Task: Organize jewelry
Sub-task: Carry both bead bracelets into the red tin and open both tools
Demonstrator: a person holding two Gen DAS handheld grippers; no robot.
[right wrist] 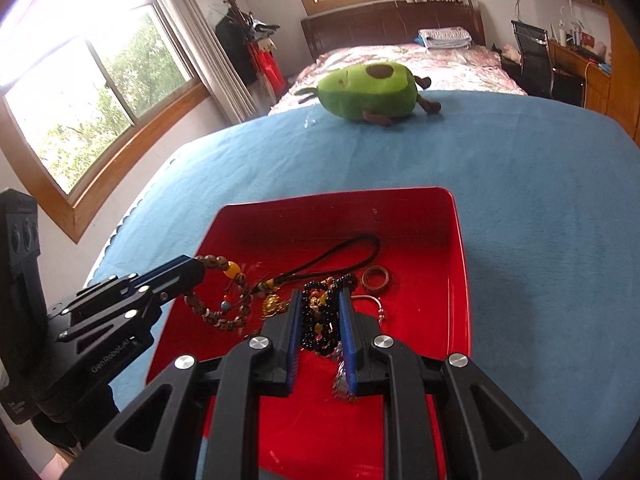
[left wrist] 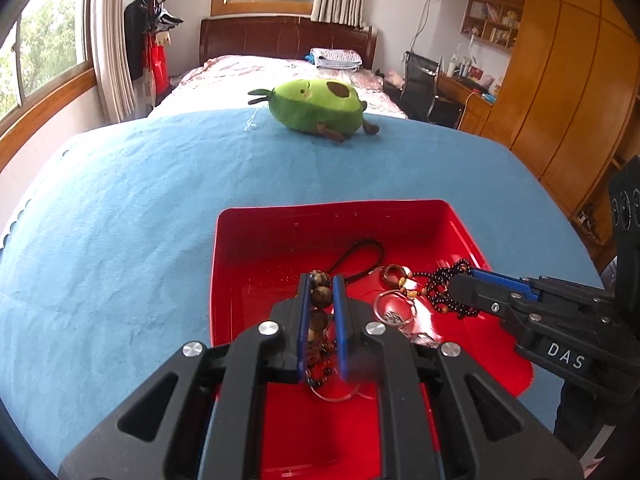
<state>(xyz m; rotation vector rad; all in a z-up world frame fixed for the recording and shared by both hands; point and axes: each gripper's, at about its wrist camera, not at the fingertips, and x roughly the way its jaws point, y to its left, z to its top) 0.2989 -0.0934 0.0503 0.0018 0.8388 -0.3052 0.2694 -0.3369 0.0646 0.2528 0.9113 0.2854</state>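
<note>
Left wrist view: over the red tray [left wrist: 256, 240], the left gripper [left wrist: 322, 292] pinches a brown bead bracelet [left wrist: 320, 296]; the right gripper [right wrist: 322, 312] clamps a black bead strand [right wrist: 316, 320]. Both look light, limp, tangle-prone; grip beads.

The tray [left wrist: 256, 240] lies on the bench [left wrist: 120, 208], directly under both tools. The left tool [left wrist: 321, 280] has the wooden bead bracelet [left wrist: 321, 296] between its fingers; the right tool [right wrist: 320, 304], to its right, has the dark bead string [right wrist: 316, 328]. Between them in the tray lie rings. Ahead of both, a cord loop [right wrist: 352, 252] lies in the tray. Well beyond, a plush toy [left wrist: 316, 106] sits at the bench's far edge, the bed [left wrist: 248, 72] behind it.
</note>
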